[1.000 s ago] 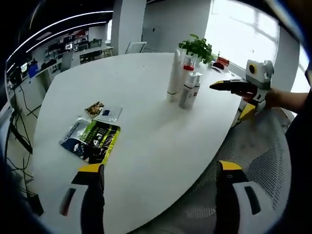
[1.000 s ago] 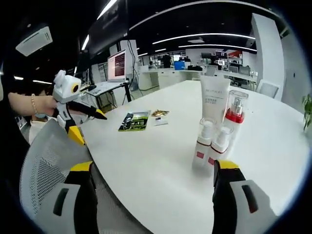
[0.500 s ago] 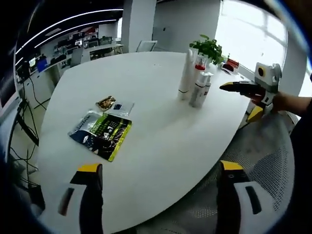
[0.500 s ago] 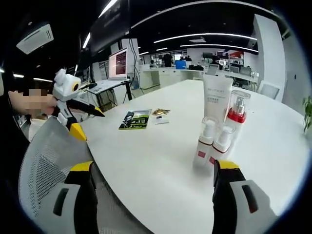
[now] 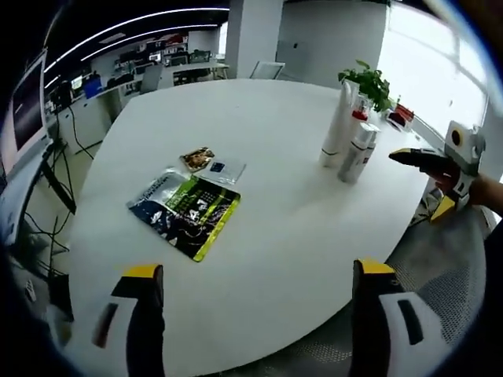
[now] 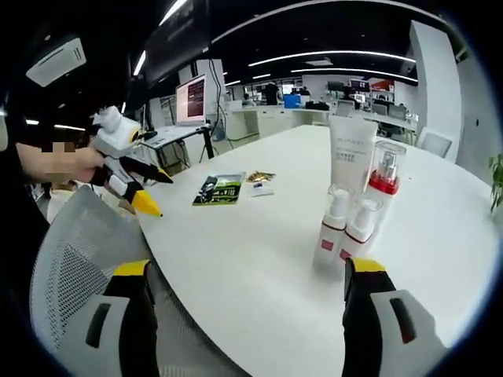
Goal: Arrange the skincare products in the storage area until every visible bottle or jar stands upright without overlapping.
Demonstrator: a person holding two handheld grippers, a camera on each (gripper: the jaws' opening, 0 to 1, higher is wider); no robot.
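Wide white rounded desk carrying four upright skincare containers in one tight cluster: tall white squeeze tube, clear pump bottle with red collar just beside it, two small white pump bottles with red labels in front, touching or nearly so. Same cluster at far right of desk in left gripper view, green potted plant behind it. Flat green-and-black printed packet lying well apart from bottles, small brown snack sachet and clear sachet just beyond it. Left tool released, jaws wide apart, grasping nothing, above near desk edge. Right tool likewise spread, empty, low before small pump bottles. Grey mesh chair back beside desk edge.
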